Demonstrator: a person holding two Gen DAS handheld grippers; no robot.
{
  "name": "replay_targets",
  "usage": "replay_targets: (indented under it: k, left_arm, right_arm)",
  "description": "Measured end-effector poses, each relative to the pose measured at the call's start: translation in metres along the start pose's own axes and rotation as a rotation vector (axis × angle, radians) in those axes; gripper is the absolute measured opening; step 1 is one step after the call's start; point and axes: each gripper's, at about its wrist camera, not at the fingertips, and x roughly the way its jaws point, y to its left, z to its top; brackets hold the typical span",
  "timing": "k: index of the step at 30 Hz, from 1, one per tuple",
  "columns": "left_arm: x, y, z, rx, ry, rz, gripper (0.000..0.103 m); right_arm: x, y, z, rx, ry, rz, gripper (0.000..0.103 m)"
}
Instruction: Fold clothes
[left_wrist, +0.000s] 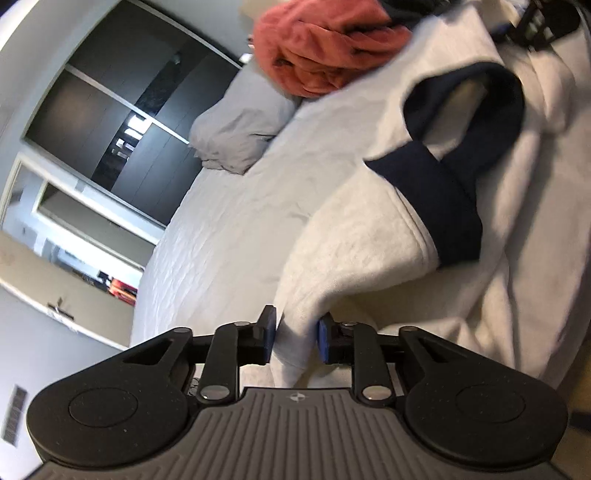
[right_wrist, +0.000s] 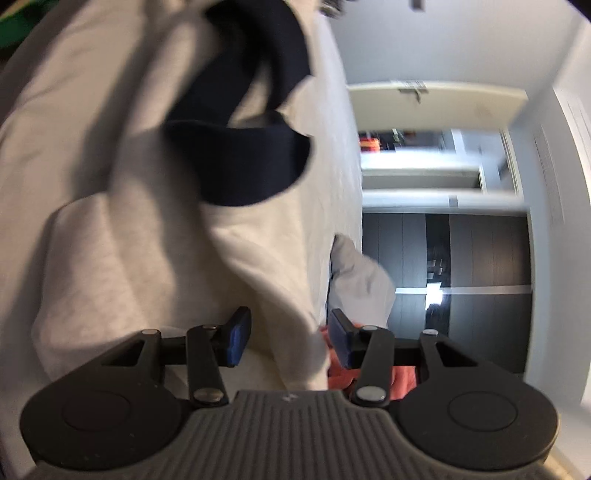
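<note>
Bed (left_wrist: 229, 229) underneath, both tongs (left_wrist: 295, 338) (right_wrist: 288, 339) pinch folds of the cream sweatshirt (left_wrist: 369, 236) (right_wrist: 147, 221).

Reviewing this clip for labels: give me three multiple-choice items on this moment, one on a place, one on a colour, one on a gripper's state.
1. Where is the orange garment?
A. on the bed near the pillow
B. on the floor
C. in the left gripper

2. What colour are the sweatshirt cuffs?
A. red
B. navy
C. green

3. What is the left gripper doing?
A. hanging open over bare bedding
B. pinching sweatshirt fabric
C. gripping the pillow

Answers:
1 A, it lies bunched by the pillow.
2 B, the bands are dark navy.
3 B, white fabric sits between its pads.
</note>
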Motion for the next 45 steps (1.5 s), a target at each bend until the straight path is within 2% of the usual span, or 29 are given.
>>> replay_targets:
  k: [2, 4, 5, 8, 12, 16, 19, 24, 30, 35, 38, 42, 45]
  left_arm:
    - [0.002, -0.008, -0.004, 0.041, 0.009, 0.009, 0.025]
    - [0.004, -0.011, -0.006, 0.046, 0.021, 0.008, 0.025]
    - [0.002, -0.007, -0.007, 0.018, 0.019, 0.003, 0.018]
    - [-0.011, 0.015, -0.006, -0.135, -0.011, -0.006, 0.008]
    - [-0.036, 0.063, 0.0, -0.359, -0.057, -0.004, 0.005]
    - [-0.072, 0.124, 0.018, -0.508, -0.133, 0.057, 0.005]
    - [-0.111, 0.171, 0.035, -0.575, -0.228, 0.12, 0.005]
    - [-0.182, 0.227, 0.064, -0.563, -0.364, 0.259, 0.005]
    - [-0.259, 0.258, 0.085, -0.532, -0.51, 0.398, 0.005]
    - [-0.306, 0.267, 0.096, -0.481, -0.613, 0.461, 0.005]
    - [-0.326, 0.269, 0.101, -0.48, -0.657, 0.454, 0.005]
    - [-0.331, 0.272, 0.112, -0.443, -0.676, 0.483, 0.005]
    - [-0.323, 0.273, 0.12, -0.434, -0.657, 0.47, 0.005]
  right_arm:
    - [-0.001, 0.003, -0.001, -0.012, -0.012, -0.002, 0.043]
    - [0.0, -0.005, -0.001, 0.044, -0.008, 0.012, 0.018]
    - [0.0, -0.013, -0.001, 0.1, -0.006, 0.019, 0.01]
    - [-0.005, -0.041, -0.002, 0.261, -0.008, -0.005, 0.008]
    - [-0.02, -0.089, -0.005, 0.503, -0.025, -0.048, 0.006]
    - [-0.036, -0.141, -0.005, 0.618, -0.041, -0.18, 0.006]
    - [-0.055, -0.194, -0.005, 0.706, -0.056, -0.279, 0.006]
    - [-0.097, -0.283, -0.006, 0.804, -0.11, -0.429, 0.005]
    - [-0.155, -0.355, -0.005, 0.877, -0.171, -0.586, 0.005]
    - [-0.196, -0.382, -0.004, 0.901, -0.225, -0.708, 0.006]
    - [-0.217, -0.39, -0.005, 0.912, -0.246, -0.745, 0.006]
    - [-0.231, -0.397, -0.006, 0.916, -0.25, -0.772, 0.006]
    - [-0.227, -0.4, -0.008, 0.932, -0.239, -0.758, 0.006]
